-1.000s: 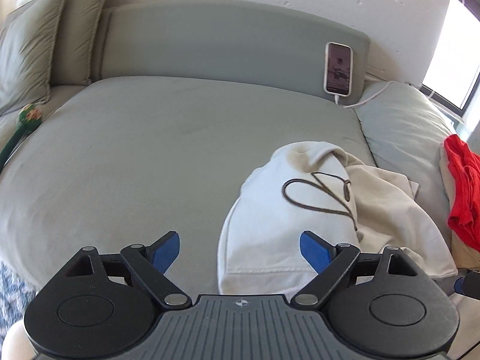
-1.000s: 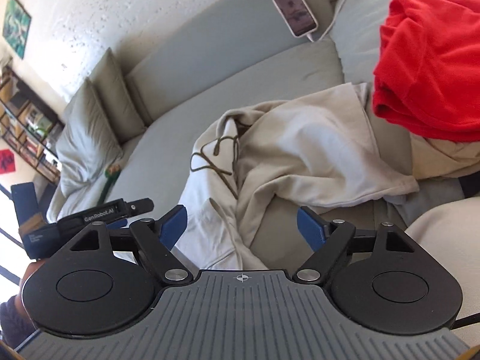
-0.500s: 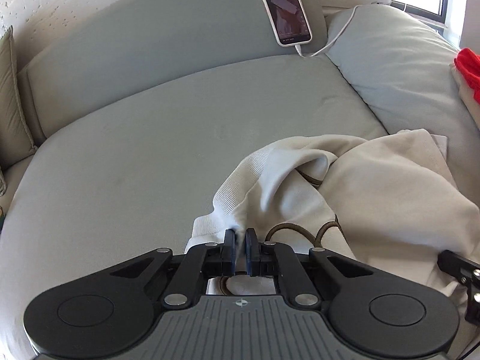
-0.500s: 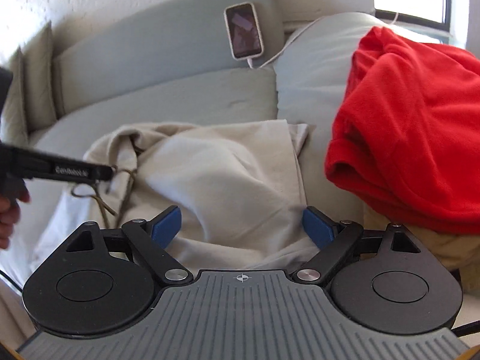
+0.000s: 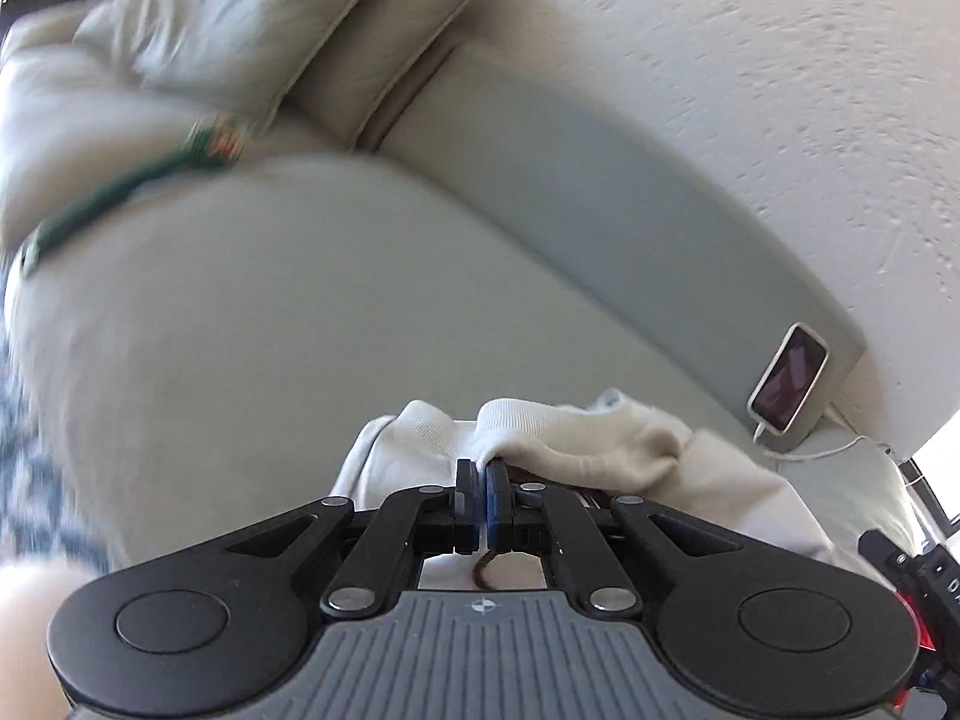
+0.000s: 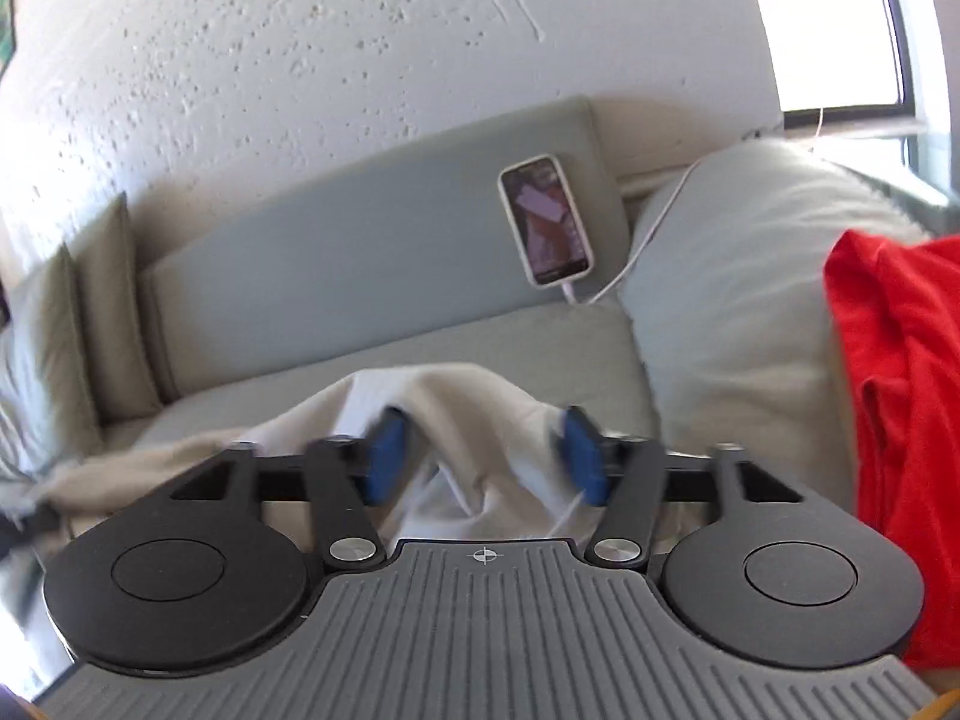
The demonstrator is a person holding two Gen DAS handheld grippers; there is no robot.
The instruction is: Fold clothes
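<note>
Left wrist view shows your left gripper (image 5: 482, 489) clenched on the ribbed hem of the cream sweatshirt (image 5: 600, 441), the blue fingers (image 5: 495, 495) pressed together with a thin fold of cloth between them. Pinching that edge makes sense: a hem gives you a firm line to lift and spread from, where the loose body cloth would only bunch. A dark drawstring (image 5: 483, 573) loops just under the pinch.

Your right gripper (image 6: 483, 456) is released, its fingers (image 6: 385, 456) spread on either side of a raised ridge of the sweatshirt (image 6: 474, 414), holding nothing. Whether the pads touch the cloth is blurred, so that cannot be judged. It looks placed to take a second hold so the two grips can stretch the garment flat.

The sweatshirt lies crumpled on the grey-green sofa (image 5: 240, 330), between the seat's middle and the pillow (image 6: 738, 276) bearing the red garment (image 6: 900, 420). Its long axis seems to run across the seat from your left grip towards that pillow, though the bunching hides where collar and hem truly point. A phone (image 6: 546, 221) leans on the backrest, well apart from the cloth.
</note>
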